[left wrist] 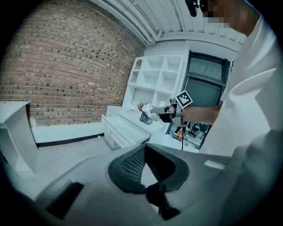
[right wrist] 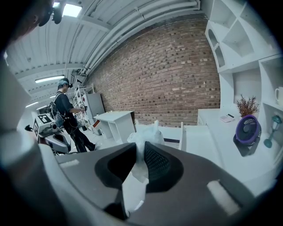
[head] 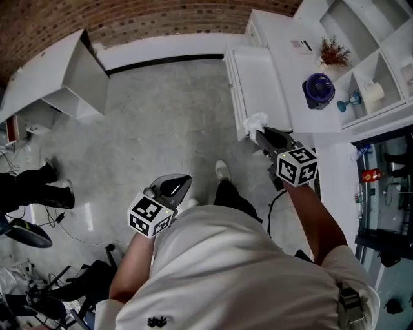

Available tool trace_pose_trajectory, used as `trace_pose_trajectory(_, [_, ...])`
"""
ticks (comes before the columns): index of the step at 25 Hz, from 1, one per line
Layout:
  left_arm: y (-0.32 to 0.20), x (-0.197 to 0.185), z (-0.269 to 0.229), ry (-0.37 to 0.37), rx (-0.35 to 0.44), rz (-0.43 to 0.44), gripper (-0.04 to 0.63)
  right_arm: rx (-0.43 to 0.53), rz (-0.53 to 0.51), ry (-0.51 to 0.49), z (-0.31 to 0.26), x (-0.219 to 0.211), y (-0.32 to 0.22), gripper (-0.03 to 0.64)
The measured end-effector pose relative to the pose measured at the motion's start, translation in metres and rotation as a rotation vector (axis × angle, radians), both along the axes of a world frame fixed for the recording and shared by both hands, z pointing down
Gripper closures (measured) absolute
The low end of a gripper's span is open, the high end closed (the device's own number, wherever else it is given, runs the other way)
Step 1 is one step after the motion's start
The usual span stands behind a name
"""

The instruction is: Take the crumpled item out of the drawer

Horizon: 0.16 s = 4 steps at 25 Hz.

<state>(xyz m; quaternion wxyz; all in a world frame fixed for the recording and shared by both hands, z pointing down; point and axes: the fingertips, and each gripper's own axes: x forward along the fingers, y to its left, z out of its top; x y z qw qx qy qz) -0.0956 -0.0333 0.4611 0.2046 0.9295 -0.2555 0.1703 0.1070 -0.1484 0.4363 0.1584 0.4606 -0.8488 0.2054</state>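
By the drawer (head: 258,80), right gripper (head: 261,134) pinches crumpled item (head: 256,120); left gripper (head: 186,181) closed, empty

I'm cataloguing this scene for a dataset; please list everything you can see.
crumpled item: one, white, held by right gripper, at near corner of drawer
drawer: one, white, open
fan: one, purple, on white counter
dried plant: one, reddish, on counter
table: one, white, near brick wall
bystander: one, dark clothes, across room
left gripper: one, grey, shut, empty
right gripper: one, grey, shut on crumpled item
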Motion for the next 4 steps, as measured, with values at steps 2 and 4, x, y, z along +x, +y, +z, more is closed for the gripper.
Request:
trace_pose_trajectory(2, [-0.010, 0.005, 0.001, -0.002, -0.004, -0.001, 0.589, 0.000, -0.008, 0.002, 0.000, 0.004, -0.011, 0.543])
trace_pose_trajectory(4, [-0.021, 0.010, 0.002, -0.003, -0.007, -0.003, 0.589, -0.001, -0.015, 0.003, 0.001, 0.007, -0.023, 0.543])
